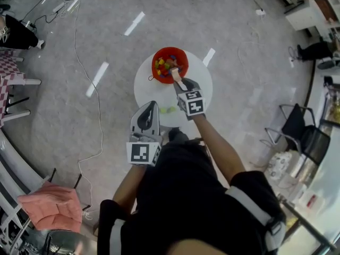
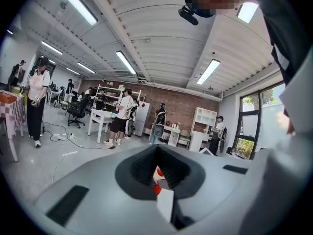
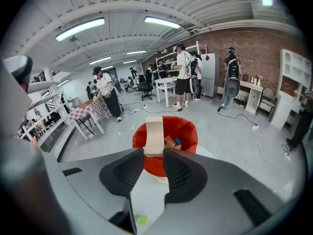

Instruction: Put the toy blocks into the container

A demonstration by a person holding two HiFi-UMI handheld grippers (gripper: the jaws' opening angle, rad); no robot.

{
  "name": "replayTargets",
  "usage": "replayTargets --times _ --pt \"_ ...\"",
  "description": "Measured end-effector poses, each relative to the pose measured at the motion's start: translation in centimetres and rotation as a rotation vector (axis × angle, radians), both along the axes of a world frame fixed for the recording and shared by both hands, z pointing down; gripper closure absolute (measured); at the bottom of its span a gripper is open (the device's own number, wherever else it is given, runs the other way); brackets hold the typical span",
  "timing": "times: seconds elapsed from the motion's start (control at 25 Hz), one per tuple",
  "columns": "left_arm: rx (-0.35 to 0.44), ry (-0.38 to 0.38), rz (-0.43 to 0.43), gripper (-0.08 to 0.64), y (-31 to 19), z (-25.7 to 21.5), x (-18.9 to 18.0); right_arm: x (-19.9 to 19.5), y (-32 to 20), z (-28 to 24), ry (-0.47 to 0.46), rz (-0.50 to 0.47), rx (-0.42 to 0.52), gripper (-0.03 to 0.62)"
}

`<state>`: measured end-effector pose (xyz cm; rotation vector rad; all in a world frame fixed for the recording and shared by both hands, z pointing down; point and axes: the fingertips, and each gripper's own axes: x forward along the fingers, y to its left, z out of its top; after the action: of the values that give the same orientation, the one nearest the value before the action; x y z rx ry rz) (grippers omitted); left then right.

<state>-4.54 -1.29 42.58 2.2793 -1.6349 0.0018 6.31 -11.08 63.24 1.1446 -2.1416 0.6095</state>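
At the round table, the right gripper grips a tan block over the red container.
The left gripper is clenched, empty; a green block lies on the table.

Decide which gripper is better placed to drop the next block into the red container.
Right: the right gripper holds a tan block at the red container; the left gripper hangs back near the body, empty.
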Motion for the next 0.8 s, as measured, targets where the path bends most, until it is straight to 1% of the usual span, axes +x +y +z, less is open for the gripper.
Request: replayTargets --times 0.2,0.4,0.6,0.68,0.8 --pt "-0.005 -0.001 0.004 0.572 0.3 0.2 0.1 -1.3 -2.9 2.1 0.030 0.002 -0.056 0.472" --pt "-0.016 0.000 -0.001 0.572 0.3 0.5 0.0 -0.6 -3.8 5.0 0.102 0.036 -0.136 0.471" --pt "-0.016 -0.004 0.003 0.572 0.2 0.8 -0.1 -1.1 -3.6 4.5 0.105 0.032 -0.144 0.471" --pt "-0.019 -0.002 0.005 0.572 0.2 0.8 -0.1 -1.3 -3.3 4.2 0.088 0.034 -0.146 0.471" --pt "-0.019 0.003 0.006 0.572 0.2 0.7 -0.2 -1.2 -3.3 3.2 0.061 0.037 -0.088 0.471"
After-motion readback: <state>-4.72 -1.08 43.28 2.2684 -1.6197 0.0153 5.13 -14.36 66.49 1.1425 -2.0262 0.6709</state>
